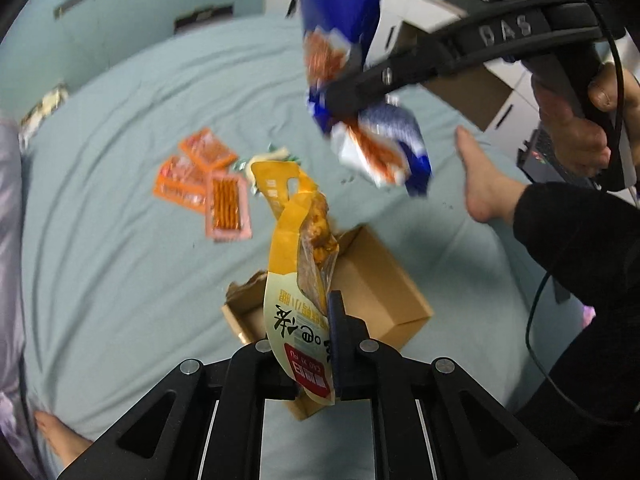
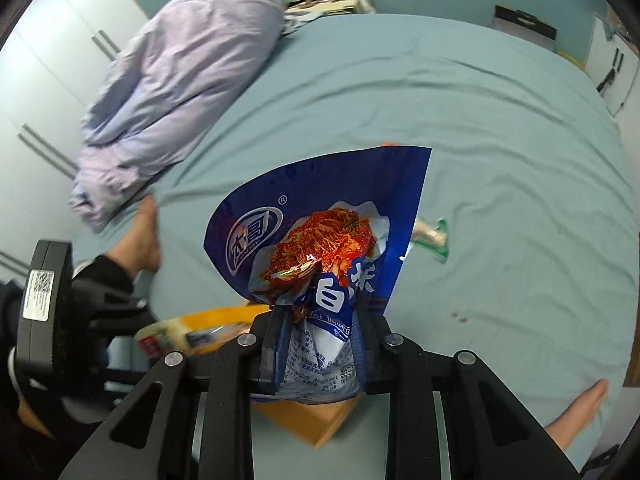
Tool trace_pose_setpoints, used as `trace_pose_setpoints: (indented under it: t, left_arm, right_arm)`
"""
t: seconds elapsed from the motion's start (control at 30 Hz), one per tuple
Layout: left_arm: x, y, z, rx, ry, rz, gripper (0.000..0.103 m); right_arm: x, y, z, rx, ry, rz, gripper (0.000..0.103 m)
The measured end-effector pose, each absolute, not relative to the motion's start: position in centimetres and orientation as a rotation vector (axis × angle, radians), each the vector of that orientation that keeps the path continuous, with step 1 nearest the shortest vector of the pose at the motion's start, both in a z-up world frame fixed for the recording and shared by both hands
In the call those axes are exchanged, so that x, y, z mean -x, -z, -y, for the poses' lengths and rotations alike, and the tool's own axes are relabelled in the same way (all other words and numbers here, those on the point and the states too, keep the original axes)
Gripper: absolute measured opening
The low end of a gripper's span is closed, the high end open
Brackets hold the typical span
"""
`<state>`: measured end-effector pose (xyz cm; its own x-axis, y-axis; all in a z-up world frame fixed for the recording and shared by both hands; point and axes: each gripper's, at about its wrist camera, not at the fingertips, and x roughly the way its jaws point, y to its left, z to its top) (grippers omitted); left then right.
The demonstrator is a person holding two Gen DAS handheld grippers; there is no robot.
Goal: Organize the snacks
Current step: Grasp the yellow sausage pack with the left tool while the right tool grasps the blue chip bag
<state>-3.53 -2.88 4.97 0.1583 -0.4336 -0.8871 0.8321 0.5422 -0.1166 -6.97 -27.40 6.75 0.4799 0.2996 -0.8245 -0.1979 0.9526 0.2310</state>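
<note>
Yellow packet (image 1: 294, 280) pinched in left claw (image 1: 308, 344), blue bag (image 2: 320, 264) in right claw (image 2: 318, 344)

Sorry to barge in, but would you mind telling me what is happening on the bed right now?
A person is sorting snacks with a handheld gripper in each hand. The left gripper is shut on a yellow snack pouch, held above an open cardboard box on the bed. The right gripper is shut on a blue kimchi bag, also in the air. Several orange packets lie loose on the sheet.
</note>
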Motion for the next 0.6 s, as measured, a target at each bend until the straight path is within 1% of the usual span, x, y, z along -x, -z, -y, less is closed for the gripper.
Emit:
trace_pose_setpoints:
  t: [0.03, 0.13, 0.23, 0.3, 0.33, 0.37, 0.43, 0.5, 0.53, 0.57, 0.6]
  left_arm:
    - [3.4, -4.9, 3.1, -0.455, 0.955, -1.064, 0.010]
    - [3.1, -3.3, 3.1, -0.420, 0.994, -1.152, 0.012]
    - [3.2, -0.1, 3.3, -0.507, 0.977, -1.240, 0.016]
    - [3.1, 2.2, 3.3, -0.576, 0.896, -1.253, 0.032]
    - [2.8, 3.0, 3.2, -0.593, 0.862, -1.270, 0.051]
    - [2.5, 3.6, 3.2, -0.594, 0.841, -1.292, 0.061]
    - [1.8, 3.8, 2.9, -0.547, 0.836, -1.325, 0.062]
    - [1.1, 2.6, 2.4, -0.511, 0.836, -1.280, 0.070]
    - [0.7, 1.7, 1.9, -0.496, 0.811, -1.232, 0.079]
    - [0.2, 0.8, 1.4, -0.475, 0.779, -1.181, 0.085]
    - [-0.4, 0.1, 0.9, -0.449, 0.753, -1.140, 0.085]
  right_arm:
    - [7.0, -6.4, 27.7, -0.106, -0.310, -1.039, 0.024]
    - [7.1, -5.5, 28.0, -0.116, -0.324, -1.102, 0.024]
    - [5.5, -4.2, 28.3, -0.118, -0.325, -1.155, 0.024]
    - [3.5, -3.1, 27.6, -0.119, -0.322, -1.203, 0.024]
    - [2.8, -2.7, 27.1, -0.123, -0.328, -1.219, 0.024]
    - [0.5, -3.0, 25.4, -0.126, -0.335, -1.235, 0.024]
    - [-0.9, -2.5, 23.6, -0.120, -0.354, -1.259, 0.024]
    - [-1.3, -2.1, 22.3, -0.117, -0.380, -1.267, 0.025]
    - [-1.4, -1.9, 22.0, -0.117, -0.378, -1.272, 0.028]
    - [-1.5, -1.6, 22.0, -0.118, -0.367, -1.274, 0.032]
    - [-1.8, -1.0, 21.6, -0.126, -0.349, -1.276, 0.035]
